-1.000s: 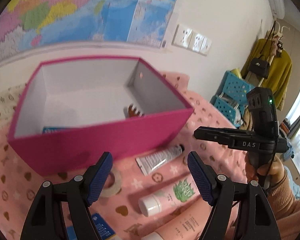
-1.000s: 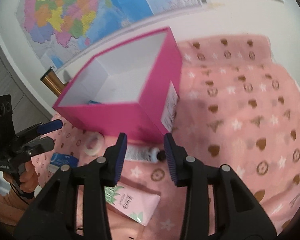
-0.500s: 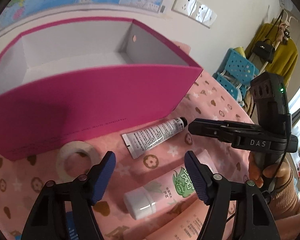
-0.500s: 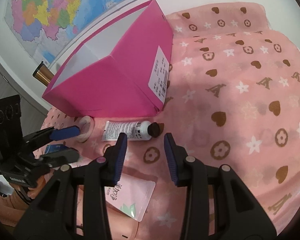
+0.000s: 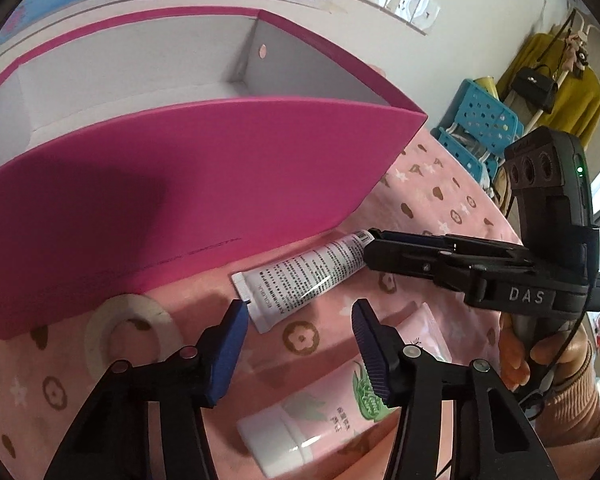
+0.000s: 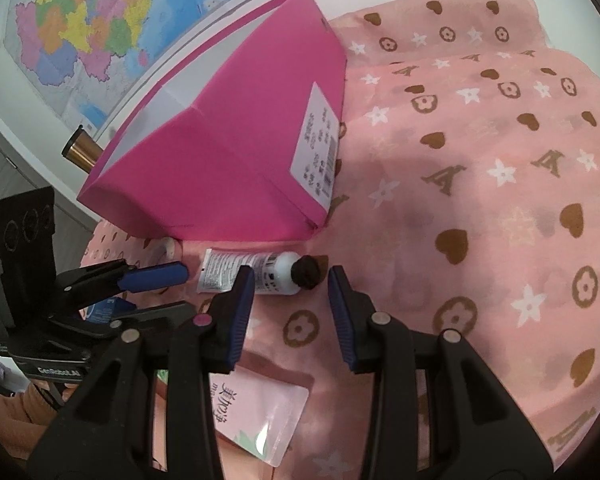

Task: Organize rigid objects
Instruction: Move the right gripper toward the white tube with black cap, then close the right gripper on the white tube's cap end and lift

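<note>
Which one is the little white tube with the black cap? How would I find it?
Find the big pink box on the pink cloth. Right in front of its near wall lies the small white tube, on its side, black cap pointing right. Its neighbours are a flat tape ring and a fatter pink tube with a white cap; only this one is white with small black print.

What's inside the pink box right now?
From the left wrist view, only bare white inner walls of the pink box show, with a small round hole in one wall. Its tall front wall covers the floor and lower part, so any contents there cannot be seen.
</note>
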`<state>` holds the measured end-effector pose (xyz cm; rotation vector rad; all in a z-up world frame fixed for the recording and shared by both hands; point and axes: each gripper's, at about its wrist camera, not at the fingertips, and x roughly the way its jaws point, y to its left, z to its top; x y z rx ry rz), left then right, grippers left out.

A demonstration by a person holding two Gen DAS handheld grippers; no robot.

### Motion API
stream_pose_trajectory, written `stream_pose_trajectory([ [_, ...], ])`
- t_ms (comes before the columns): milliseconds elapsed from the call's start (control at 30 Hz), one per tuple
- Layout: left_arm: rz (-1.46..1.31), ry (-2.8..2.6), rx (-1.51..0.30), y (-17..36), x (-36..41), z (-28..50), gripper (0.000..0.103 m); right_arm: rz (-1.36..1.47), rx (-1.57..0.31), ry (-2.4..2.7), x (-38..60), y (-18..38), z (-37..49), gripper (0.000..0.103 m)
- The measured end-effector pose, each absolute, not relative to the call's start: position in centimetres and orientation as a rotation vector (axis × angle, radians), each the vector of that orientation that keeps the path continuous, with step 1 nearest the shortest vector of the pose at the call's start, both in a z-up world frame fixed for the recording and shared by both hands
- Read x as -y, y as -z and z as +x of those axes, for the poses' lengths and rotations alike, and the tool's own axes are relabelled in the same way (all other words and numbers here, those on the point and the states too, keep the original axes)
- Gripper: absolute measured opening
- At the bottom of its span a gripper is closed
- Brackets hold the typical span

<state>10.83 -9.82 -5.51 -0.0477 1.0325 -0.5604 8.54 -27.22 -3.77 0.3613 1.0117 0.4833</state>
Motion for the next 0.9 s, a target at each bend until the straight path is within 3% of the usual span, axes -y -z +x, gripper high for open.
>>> stream_pose_trajectory([
  [833, -0.104, 0.590, -1.058, 6.2, 9.0, 11.6, 0.054, 0.381, -0.918, -0.567, 23.6, 2.2, 8.9, 0.042],
  [867, -0.107, 0.589, -1.059, 6.2, 8.9, 11.6, 0.054, 0.386, -0.913, -0.565, 23.4, 2.0, 8.9, 0.041],
  [900, -0.108, 0.588, -1.059, 6.2, 8.9, 11.6, 0.054, 0.389, -0.907, -0.561, 23.4, 1.9, 9.0, 0.033],
])
